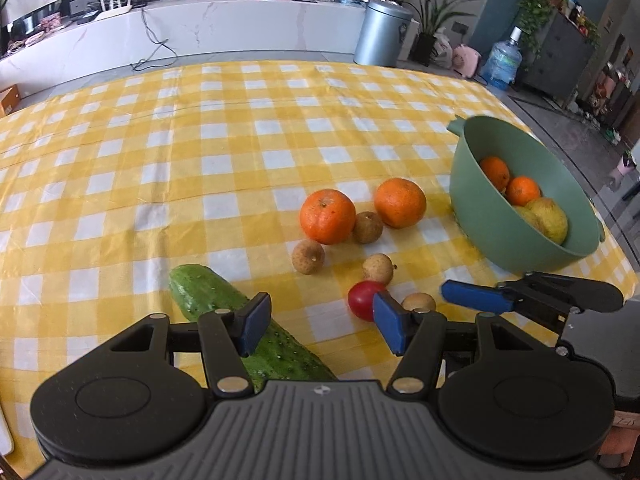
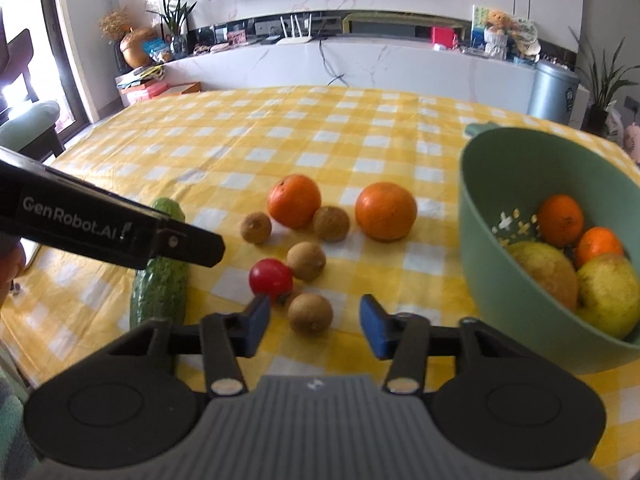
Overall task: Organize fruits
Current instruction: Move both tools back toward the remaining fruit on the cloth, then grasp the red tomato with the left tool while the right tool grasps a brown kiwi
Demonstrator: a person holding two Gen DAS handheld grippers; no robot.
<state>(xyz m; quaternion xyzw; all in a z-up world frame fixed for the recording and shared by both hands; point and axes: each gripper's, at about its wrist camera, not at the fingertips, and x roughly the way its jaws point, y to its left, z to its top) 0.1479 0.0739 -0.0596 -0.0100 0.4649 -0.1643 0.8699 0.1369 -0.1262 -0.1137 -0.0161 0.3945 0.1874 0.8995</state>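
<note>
Left wrist view: the left gripper (image 1: 322,322) stands with jaws wide and empty, low in the frame. The cucumber (image 1: 240,320) lies under its left finger, long axis running from centre-left down toward bottom centre. The red tomato (image 1: 362,300) sits just beyond the right pad. Two oranges (image 1: 327,216) and several longans (image 1: 308,257) lie mid-frame; the green bowl (image 1: 472,184) sits at right, already holding oranges and pears.

Right wrist view: the right gripper (image 2: 314,326) is also wide open and holds nothing. One longan (image 2: 310,313) lies directly between its pads, slightly ahead. Judged, the right gripper is nearer this fruit and the bowl (image 2: 492,240) at right frame.
</note>
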